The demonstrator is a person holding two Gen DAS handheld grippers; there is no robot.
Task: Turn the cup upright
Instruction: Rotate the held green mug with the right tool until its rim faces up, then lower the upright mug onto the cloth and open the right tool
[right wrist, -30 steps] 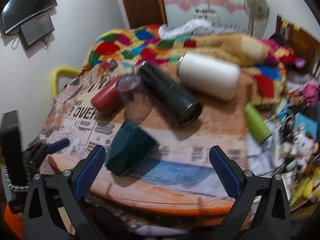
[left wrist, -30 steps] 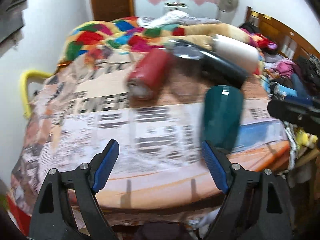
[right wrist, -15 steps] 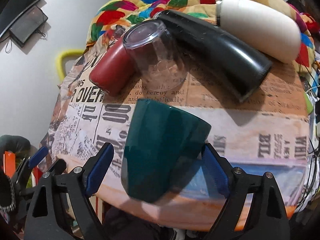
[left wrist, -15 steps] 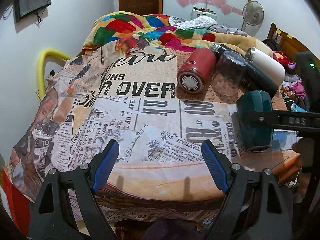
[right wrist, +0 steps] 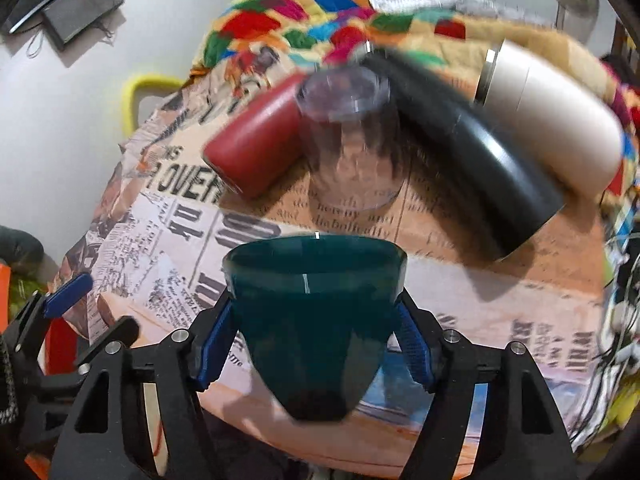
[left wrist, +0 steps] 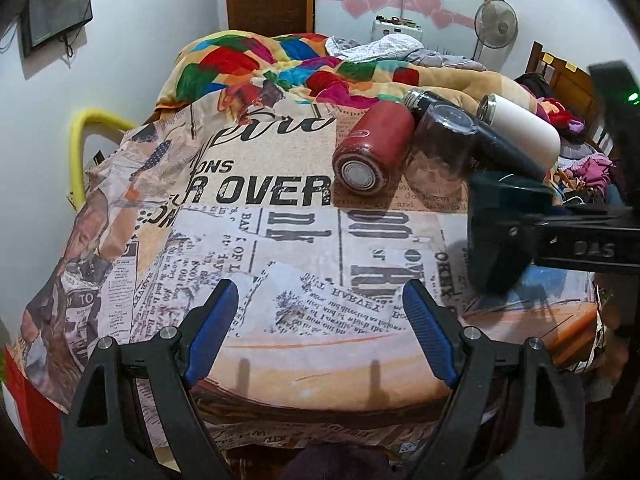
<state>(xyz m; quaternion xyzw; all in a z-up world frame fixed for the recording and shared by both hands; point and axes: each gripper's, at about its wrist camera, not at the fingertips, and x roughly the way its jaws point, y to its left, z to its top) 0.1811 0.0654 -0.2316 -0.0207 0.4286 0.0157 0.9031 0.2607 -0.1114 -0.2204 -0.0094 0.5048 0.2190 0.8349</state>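
Right tongs (right wrist: 316, 344) are clenched on a dark teal, tapered plastic cup (right wrist: 316, 320), their blue-padded fingers (right wrist: 214, 346) pressed against its two sides partway down the wall. From the right wrist view the cup's wide end faces up and away and its narrow end points down toward the camera, over the near edge of a bed covered with a newspaper-print cloth (right wrist: 500, 300). From the left wrist view the same cup (left wrist: 500, 236) sits at the right side of the bed, with the black arm of the right tongs (left wrist: 580, 240) crossing in front of it; whether the cup touches the cloth cannot be told.

Left tongs (left wrist: 320, 338) are released, their blue pads spread wide with nothing between them, hovering over the near edge of the printed cloth (left wrist: 280, 240).

Behind the cup lie a red metal bottle (left wrist: 374, 148) on its side, a clear plastic tumbler (left wrist: 442, 144) standing mouth down, a long black flask (right wrist: 480, 160) and a cream-white flask (right wrist: 548, 120), all close together. A multicoloured patchwork blanket (left wrist: 260, 60) is heaped at the far end.
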